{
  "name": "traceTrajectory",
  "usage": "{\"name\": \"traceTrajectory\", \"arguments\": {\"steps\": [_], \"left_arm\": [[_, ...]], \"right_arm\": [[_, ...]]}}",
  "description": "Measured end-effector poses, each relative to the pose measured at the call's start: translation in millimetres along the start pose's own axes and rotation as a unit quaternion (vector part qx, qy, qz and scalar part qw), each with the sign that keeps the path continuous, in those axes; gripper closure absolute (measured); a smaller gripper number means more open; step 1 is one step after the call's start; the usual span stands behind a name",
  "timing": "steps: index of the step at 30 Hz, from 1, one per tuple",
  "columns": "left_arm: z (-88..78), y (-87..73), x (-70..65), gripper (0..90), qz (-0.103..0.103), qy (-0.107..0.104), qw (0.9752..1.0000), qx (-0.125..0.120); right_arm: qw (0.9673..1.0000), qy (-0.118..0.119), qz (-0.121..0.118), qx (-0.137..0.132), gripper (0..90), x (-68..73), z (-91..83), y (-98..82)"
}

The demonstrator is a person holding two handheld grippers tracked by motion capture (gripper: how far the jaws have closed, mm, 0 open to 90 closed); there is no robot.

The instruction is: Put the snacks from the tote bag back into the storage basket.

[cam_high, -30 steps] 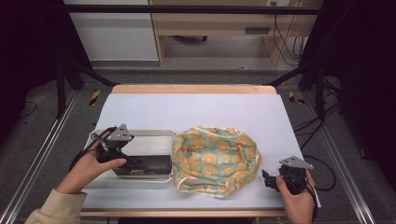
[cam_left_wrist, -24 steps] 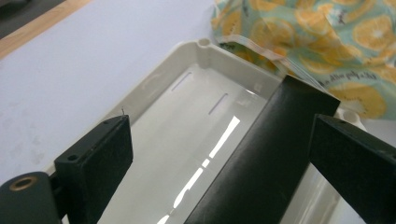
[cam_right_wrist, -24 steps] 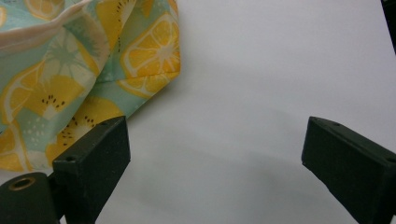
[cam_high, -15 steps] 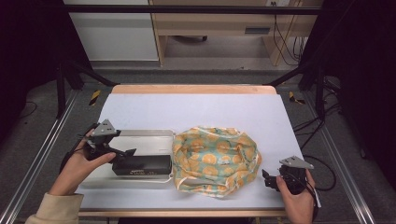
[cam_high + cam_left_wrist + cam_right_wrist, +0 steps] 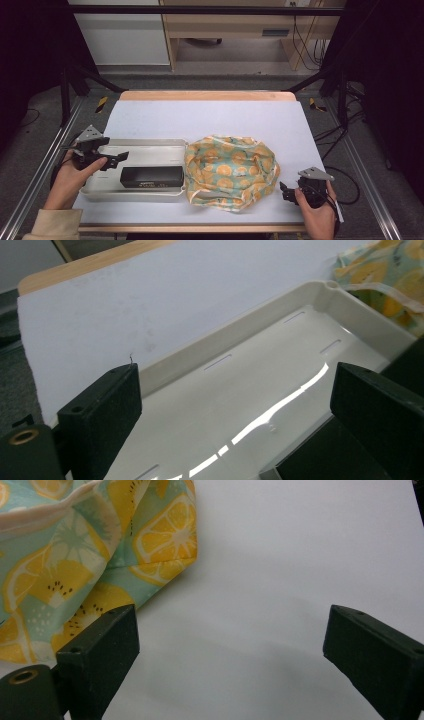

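Left gripper (image 5: 107, 159): fingers (image 5: 102, 412) spread wide and empty, now poised over the left end of the white tray (image 5: 150, 145). One second earlier this gripper sat lower and farther right, close against the black box (image 5: 151, 176); half a second ago it had lifted off, and it has since drawn back toward the tray's left edge. The box lies flat along the tray's near wall, apart from the fingers, apparently just released there, though the contact itself is hard to confirm from the small earlier frames. Right gripper (image 5: 289, 192): fingers (image 5: 100, 650) likewise spread, holding nothing, unmoved at the counter's (image 5: 220, 117) near right corner, just beside the fruit-print cloth (image 5: 230, 165). The cloth lies bunched, touching the tray's right end. Judgement: placement into the tray looks finished, and the cloth is the likely next concern.
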State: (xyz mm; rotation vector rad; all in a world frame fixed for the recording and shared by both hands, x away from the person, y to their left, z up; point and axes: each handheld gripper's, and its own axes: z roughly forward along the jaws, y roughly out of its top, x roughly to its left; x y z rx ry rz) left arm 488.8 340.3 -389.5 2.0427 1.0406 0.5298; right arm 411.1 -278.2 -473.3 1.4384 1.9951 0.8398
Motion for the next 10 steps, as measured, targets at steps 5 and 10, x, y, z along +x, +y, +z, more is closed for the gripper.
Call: {"name": "traceTrajectory", "arguments": {"steps": [5,10], "left_arm": [[2.1,-7.3,11.0,6.8,-0.015,0.014,0.9998,0.006],[4.5,-15.3,19.9,6.9,-0.038,0.028,0.9989,0.004]], "right_arm": [[1.0000,0.001,-0.002,0.000,8.3,0.2,0.2,0.3],[1.0000,0.001,-0.003,0.001,8.3,0.6,0.6,1.1]]}}
